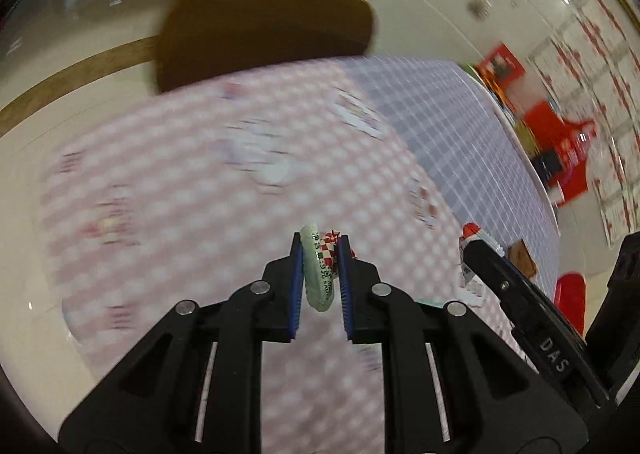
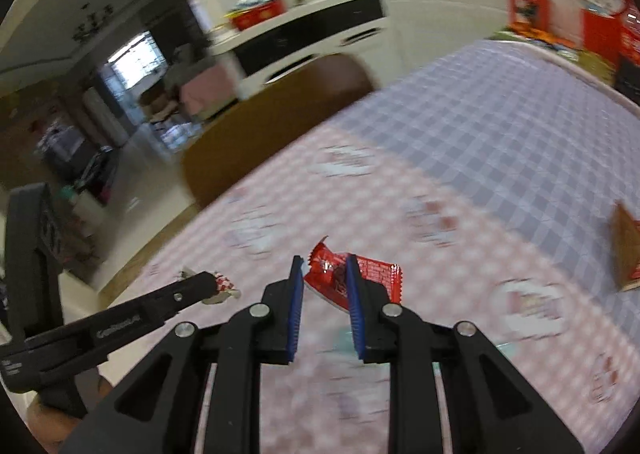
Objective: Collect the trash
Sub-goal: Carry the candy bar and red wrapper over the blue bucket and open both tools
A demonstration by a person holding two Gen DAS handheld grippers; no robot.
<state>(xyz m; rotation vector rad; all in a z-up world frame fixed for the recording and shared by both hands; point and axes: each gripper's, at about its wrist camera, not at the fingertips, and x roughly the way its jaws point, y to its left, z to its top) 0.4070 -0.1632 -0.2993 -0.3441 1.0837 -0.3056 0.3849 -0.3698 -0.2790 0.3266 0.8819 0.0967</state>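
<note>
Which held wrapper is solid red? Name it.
The red wrapper clamped in the right tool. The other one, the pale green wrapper in the left tool, is pale green with a red-and-white checked patch and dark print.

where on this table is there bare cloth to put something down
The lilac checked half of the tablecloth, between the pink half and the far rim, looks bare. On its right edge lies a brown packet. The pink half carries printed motifs; blur hides whether any are real litter. The near middle is crowded: left gripper grips a crumpled wrapper, right gripper a red wrapper.
</note>
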